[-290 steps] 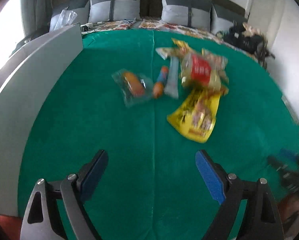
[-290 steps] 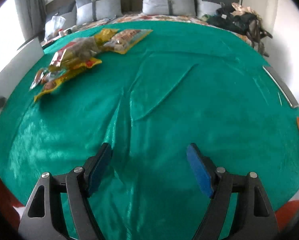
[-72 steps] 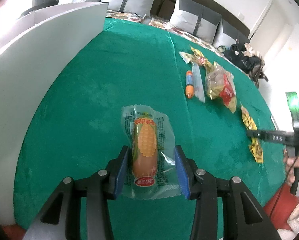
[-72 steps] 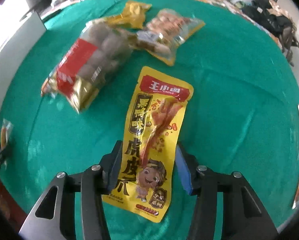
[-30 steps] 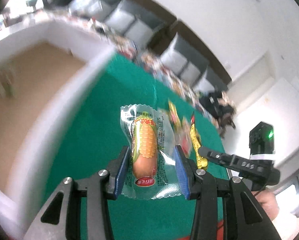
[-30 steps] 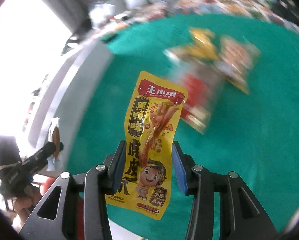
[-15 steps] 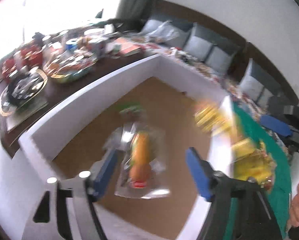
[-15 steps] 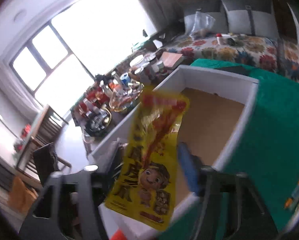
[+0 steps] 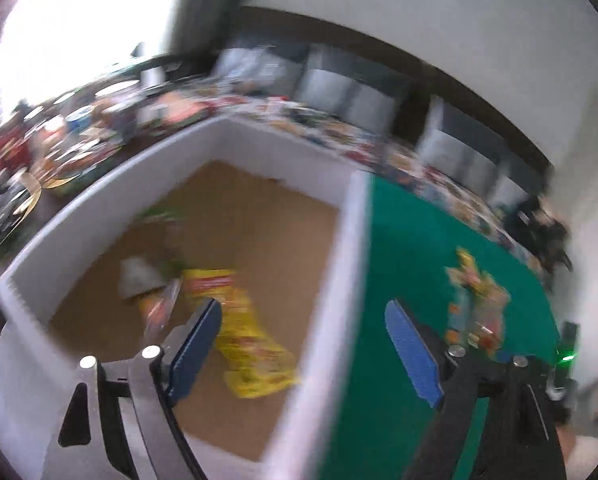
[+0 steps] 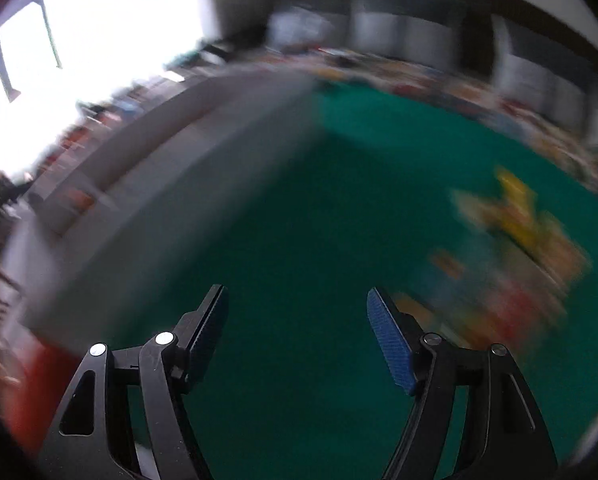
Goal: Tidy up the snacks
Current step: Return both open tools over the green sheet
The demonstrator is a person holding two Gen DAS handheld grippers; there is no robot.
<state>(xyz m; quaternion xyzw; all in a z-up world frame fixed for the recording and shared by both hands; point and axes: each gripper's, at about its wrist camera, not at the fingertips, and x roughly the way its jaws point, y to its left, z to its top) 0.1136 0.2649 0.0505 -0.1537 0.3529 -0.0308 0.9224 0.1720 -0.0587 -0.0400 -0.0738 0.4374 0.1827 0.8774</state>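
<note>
Motion blur smeared both views, so the snack pile (image 10: 515,248) on the green cloth (image 10: 299,240) was unreadable. In the white-walled box (image 9: 339,264) with its brown cardboard floor, a yellow packet (image 9: 251,344) lay flat beside a clear wrapper (image 9: 159,304). The left gripper (image 9: 303,344) was opening with nothing between its blue pads; the right gripper (image 10: 299,340) stood apart, empty.

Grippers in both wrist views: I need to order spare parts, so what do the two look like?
Both look alike. The left gripper and right gripper each have two black angular fingers with triangular cut-outs, silver round bolt heads at the joints, and flat blue pads with a ribbed texture. No cables or markings are visible.
</note>
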